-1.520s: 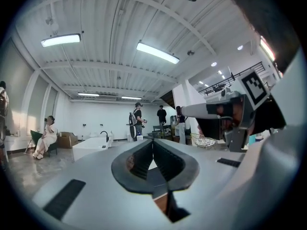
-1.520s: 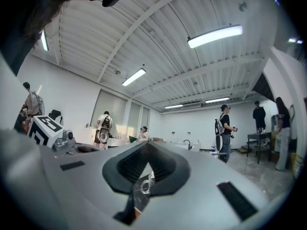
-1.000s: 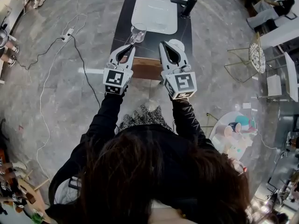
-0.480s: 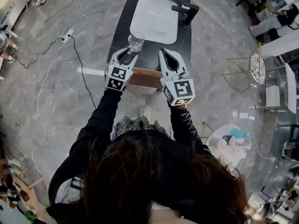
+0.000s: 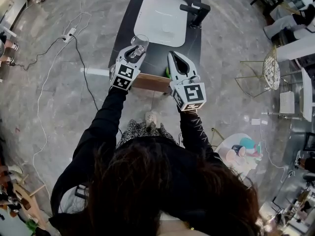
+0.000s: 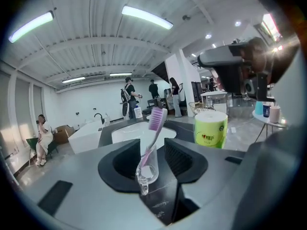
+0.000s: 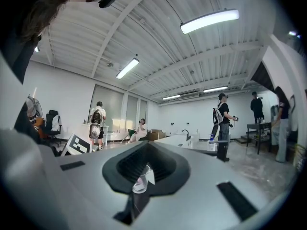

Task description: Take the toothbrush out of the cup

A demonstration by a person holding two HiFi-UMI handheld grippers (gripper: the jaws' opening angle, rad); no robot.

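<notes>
Early going here: the toothbrush (image 6: pixel 154 128) stands in the cup (image 6: pixel 146 169), bristles up and leaning a touch to the right, so the job itself is not yet started. The left claw (image 6: pixel 152 150) is spread wide with the cup sitting right between its jaws; I see no pad pressing on the glass, so that is a bracket, not a grip. The right claw (image 7: pixel 145 146) is closed on nothing, its tips meeting, and it hangs just beside the left one at the near edge of the tabletop (image 5: pixel 124 33). What is left, as I read it: steady the cup with the left, open the right, take the brush by its upper end and lift it clear. Now the views. The head view gives the layout: both claws side by side, the cup near the tabletop's front left, the white basin (image 5: pixel 162 18) and dark faucet (image 5: pixel 196 11) beyond. The brush is too small to pick out there. The left gripper view gives the pink handle inside the clear glass, plus a green canister (image 6: pixel 210 128) off to the right. The right gripper view catches only a small glimpse of the cup through the window of its closed jaws.
</notes>
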